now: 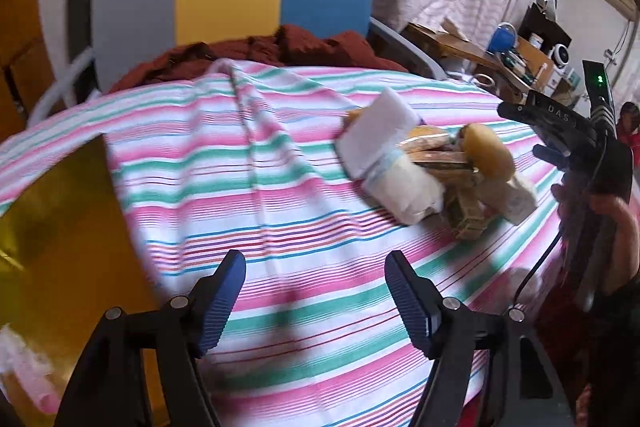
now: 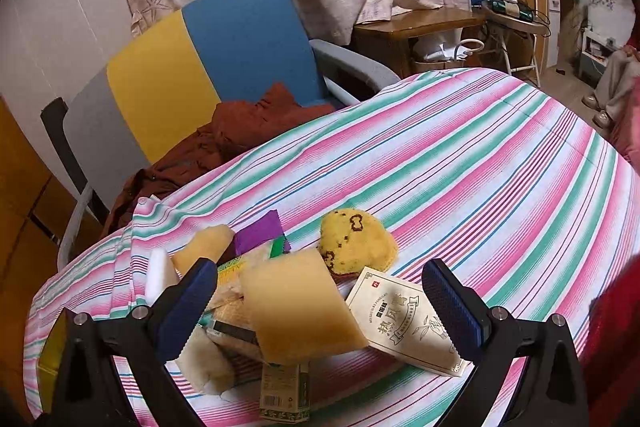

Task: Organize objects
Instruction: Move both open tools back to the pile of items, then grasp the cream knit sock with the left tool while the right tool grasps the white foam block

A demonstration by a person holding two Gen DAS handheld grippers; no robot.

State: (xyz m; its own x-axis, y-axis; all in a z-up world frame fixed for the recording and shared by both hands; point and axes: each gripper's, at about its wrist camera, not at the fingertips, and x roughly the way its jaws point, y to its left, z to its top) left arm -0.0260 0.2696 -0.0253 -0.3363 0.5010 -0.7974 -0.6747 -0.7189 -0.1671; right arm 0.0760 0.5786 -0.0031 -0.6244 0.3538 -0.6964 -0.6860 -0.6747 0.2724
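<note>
A heap of small things lies on the striped cloth (image 1: 280, 187): a white foam block (image 1: 376, 131), a plastic-wrapped white pack (image 1: 404, 187), a yellow sponge (image 1: 486, 151) and small boxes. My left gripper (image 1: 316, 291) is open above bare cloth, short of the heap. From the right wrist view the heap shows a tan sponge (image 2: 300, 307), a spotted yellow sponge (image 2: 356, 241), a cream printed box (image 2: 408, 319), a purple piece (image 2: 260, 227) and a green-printed box (image 2: 286, 393). My right gripper (image 2: 320, 295) is open, its fingers straddling the tan sponge and box without touching.
A gold box (image 1: 52, 227) sits at the cloth's left edge. Behind stands a grey, yellow and blue chair (image 2: 208, 67) with a rust-red garment (image 2: 224, 139) on its seat. A wooden desk (image 2: 420, 27) and cluttered shelves lie far right. A person's hand holds the right gripper (image 1: 576, 147).
</note>
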